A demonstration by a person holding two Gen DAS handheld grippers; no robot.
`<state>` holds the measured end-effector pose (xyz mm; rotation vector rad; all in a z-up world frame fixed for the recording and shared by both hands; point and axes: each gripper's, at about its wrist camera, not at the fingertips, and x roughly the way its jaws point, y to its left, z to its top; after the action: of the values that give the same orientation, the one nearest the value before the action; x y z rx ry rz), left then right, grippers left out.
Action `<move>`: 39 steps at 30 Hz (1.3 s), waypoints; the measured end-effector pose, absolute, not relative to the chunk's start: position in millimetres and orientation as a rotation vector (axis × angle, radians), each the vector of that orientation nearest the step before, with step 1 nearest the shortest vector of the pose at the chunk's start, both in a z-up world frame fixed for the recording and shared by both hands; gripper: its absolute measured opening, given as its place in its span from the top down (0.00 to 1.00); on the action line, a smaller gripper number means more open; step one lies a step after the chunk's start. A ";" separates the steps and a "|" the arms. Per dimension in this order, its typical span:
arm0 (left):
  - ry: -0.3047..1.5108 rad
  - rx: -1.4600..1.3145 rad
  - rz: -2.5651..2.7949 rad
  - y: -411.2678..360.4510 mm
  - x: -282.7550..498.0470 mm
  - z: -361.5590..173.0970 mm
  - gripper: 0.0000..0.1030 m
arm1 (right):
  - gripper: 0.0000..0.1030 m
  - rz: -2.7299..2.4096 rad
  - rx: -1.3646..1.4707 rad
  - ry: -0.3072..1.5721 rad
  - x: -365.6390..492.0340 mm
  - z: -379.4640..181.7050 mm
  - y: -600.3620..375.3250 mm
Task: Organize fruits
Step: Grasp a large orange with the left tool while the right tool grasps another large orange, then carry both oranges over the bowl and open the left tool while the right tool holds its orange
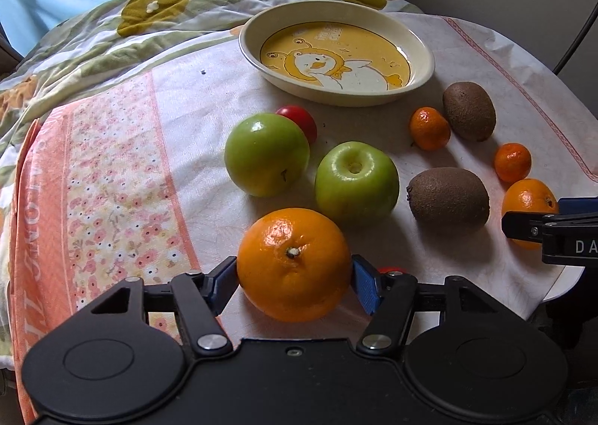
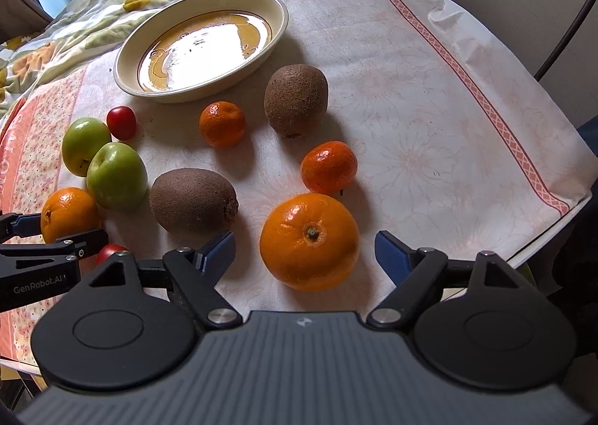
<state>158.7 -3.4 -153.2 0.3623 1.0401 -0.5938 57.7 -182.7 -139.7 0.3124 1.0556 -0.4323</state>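
Observation:
My left gripper (image 1: 295,279) is shut on a large orange (image 1: 294,263) that rests on the tablecloth; it also shows in the right wrist view (image 2: 67,214). My right gripper (image 2: 304,251) is open, its blue pads either side of a second large orange (image 2: 309,241) without touching it. Two green apples (image 1: 266,154) (image 1: 355,182), two kiwis (image 1: 448,198) (image 1: 469,110), two small mandarins (image 1: 429,128) (image 1: 512,162) and a red tomato (image 1: 299,119) lie between the grippers and an empty cream plate (image 1: 418,40) with a yellow duck picture.
The table has a pink floral cloth (image 1: 112,163). A green flowered quilt (image 1: 130,25) lies behind the plate. The cloth's edge drops off at the right (image 2: 553,208). Another small red tomato (image 2: 110,251) sits by the left gripper's finger.

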 end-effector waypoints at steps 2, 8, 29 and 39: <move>1.042 0.350 -0.600 -1.7 159.9 -153.2 0.34 | 0.11 -0.434 0.312 1.058 59.1 -141.8 -183.1; 1.035 0.339 -0.606 3.1 158.8 -151.8 0.35 | 0.16 -0.434 0.320 1.069 63.5 -148.1 -184.3; 0.970 0.275 -0.561 23.7 149.3 -112.1 0.35 | 0.27 -0.427 0.324 1.038 57.6 -126.7 -189.1; 0.830 0.258 -0.580 17.7 168.2 -60.3 0.35 | 0.27 -0.410 0.324 0.915 73.2 -66.0 -196.6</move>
<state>168.2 17.7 -60.3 0.2582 0.8296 -0.5798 73.2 -196.6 -66.0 0.3242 0.9155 -0.4099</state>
